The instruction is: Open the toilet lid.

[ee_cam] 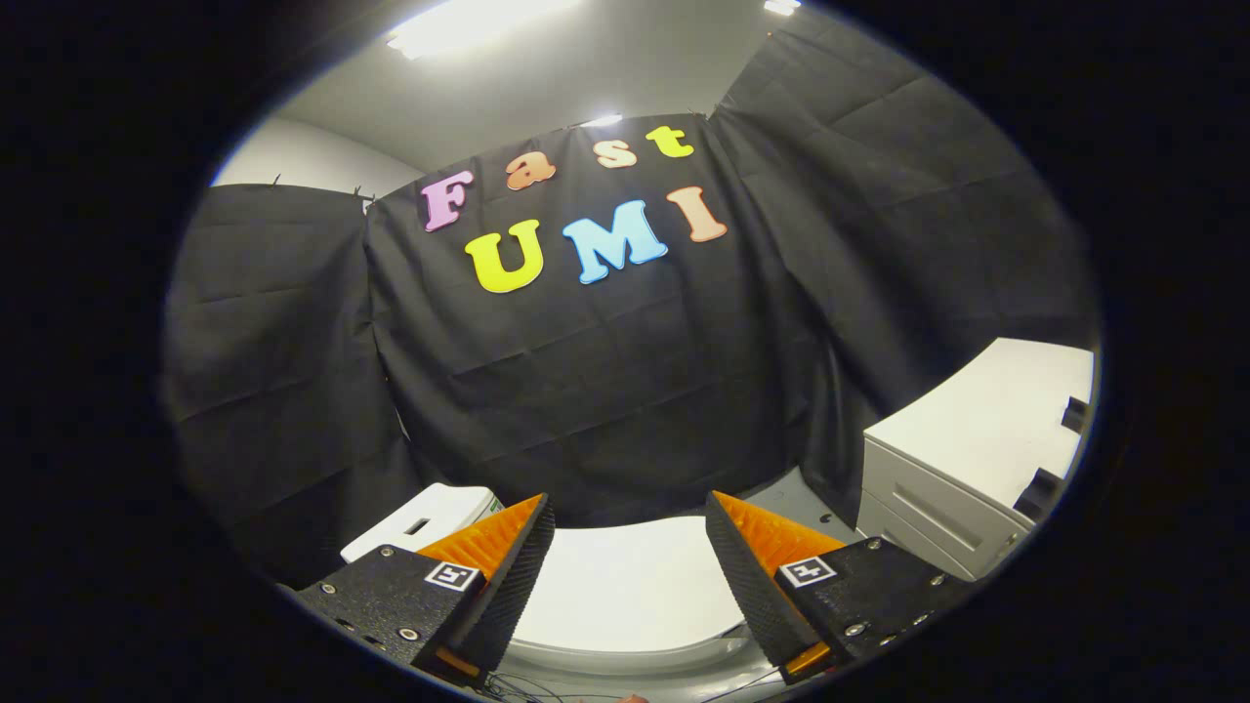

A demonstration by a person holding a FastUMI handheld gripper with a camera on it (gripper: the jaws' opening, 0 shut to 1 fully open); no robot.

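Note:
The white toilet lid (625,586) lies flat and closed below me, showing in the gap between my two fingers and reaching a little beyond them. My gripper (630,513) hangs above the lid, open, with a wide gap and nothing held. The fingertips (535,517) point toward the black cloth wall behind the toilet. The lid's front rim curves just under the finger bases.
A white cabinet (977,449) with drawers stands right of the toilet. A small white box-like object (425,522) sits left of it, behind the left finger. Thin cables (547,683) lie by the lid's near rim. Black cloth wall (605,391) closes off the back.

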